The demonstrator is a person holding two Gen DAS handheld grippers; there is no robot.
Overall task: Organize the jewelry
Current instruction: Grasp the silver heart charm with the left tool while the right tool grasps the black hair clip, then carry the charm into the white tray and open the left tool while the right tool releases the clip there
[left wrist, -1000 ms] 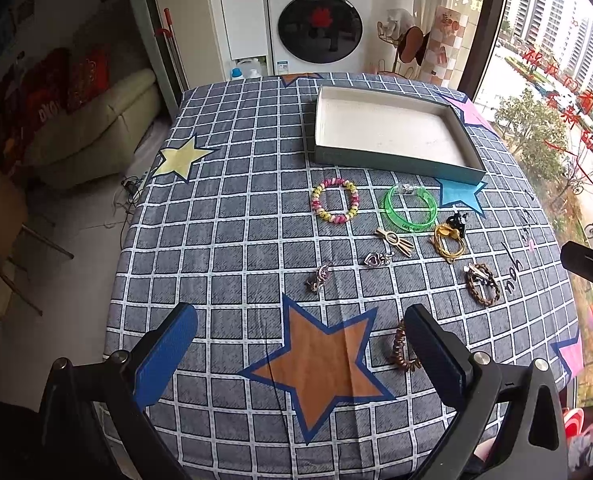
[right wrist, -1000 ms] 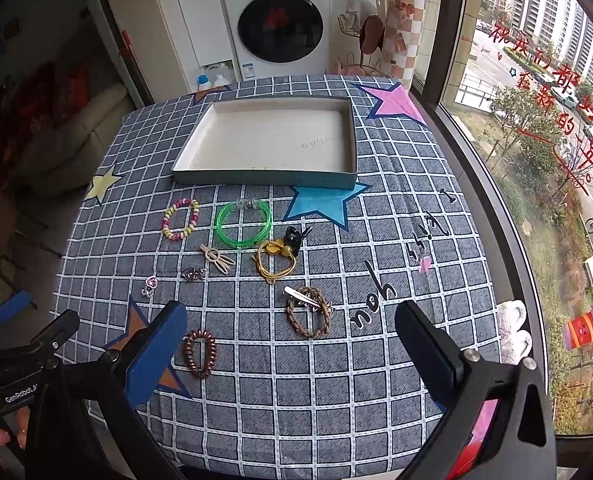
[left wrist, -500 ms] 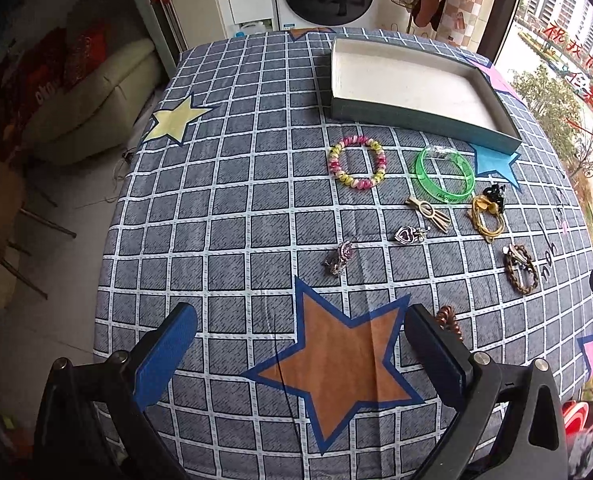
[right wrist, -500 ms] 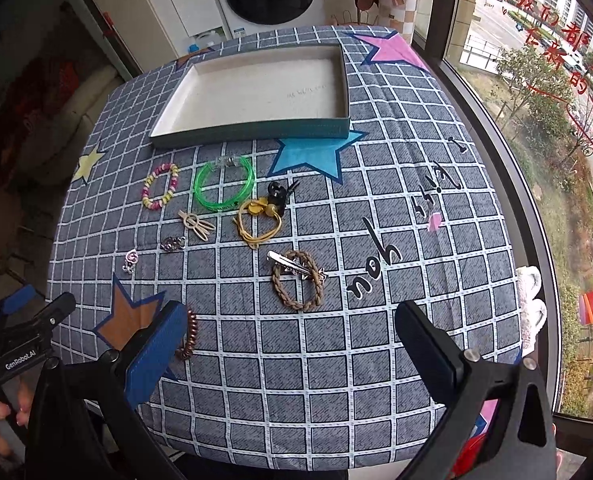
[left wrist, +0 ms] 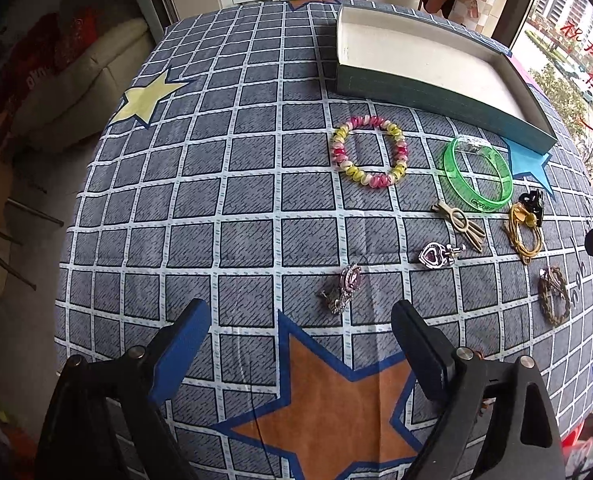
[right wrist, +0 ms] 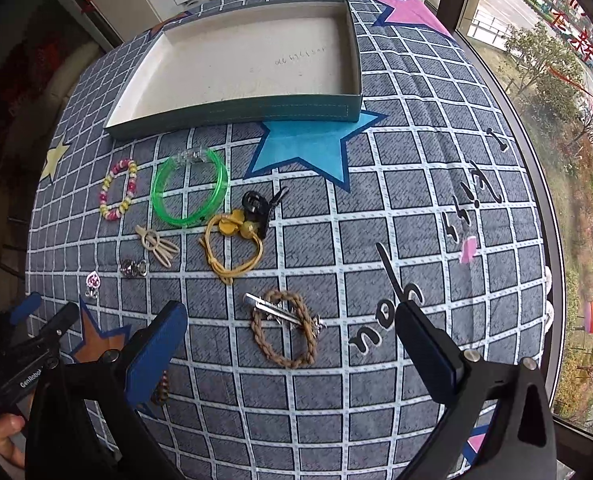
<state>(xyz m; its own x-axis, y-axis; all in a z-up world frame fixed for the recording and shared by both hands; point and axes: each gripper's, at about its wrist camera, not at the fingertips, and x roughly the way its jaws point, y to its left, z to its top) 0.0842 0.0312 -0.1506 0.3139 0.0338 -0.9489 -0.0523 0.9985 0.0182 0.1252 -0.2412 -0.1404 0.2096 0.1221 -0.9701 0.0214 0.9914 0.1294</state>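
Observation:
Jewelry lies spread on the checked tablecloth in front of an open teal box (left wrist: 436, 94) (right wrist: 232, 114) with a white inside. My left gripper (left wrist: 300, 344) is open, just short of a silver-pink brooch (left wrist: 344, 288). Beyond it lie a heart pendant (left wrist: 436, 256), a pink-yellow bead bracelet (left wrist: 370, 152) and a green bangle (left wrist: 478, 178). My right gripper (right wrist: 292, 344) is open above a braided rope ring with a metal clip (right wrist: 286, 328). A yellow cord tie (right wrist: 232, 246), a black clip (right wrist: 258, 206) and a beige clip (right wrist: 156, 246) lie farther off.
The table edge (left wrist: 76, 208) drops to the floor on the left, with a sofa (left wrist: 68, 80) beyond. A window (right wrist: 556, 80) runs along the right side. A brown bead bracelet (right wrist: 161, 390) is mostly hidden behind my right gripper's left finger. The left gripper (right wrist: 28, 344) shows at the right view's lower left.
Both grippers have moved forward and down toward the table; the jewelry looks larger. The brooch now lies just ahead of the left fingers, the rope ring between the right fingers.

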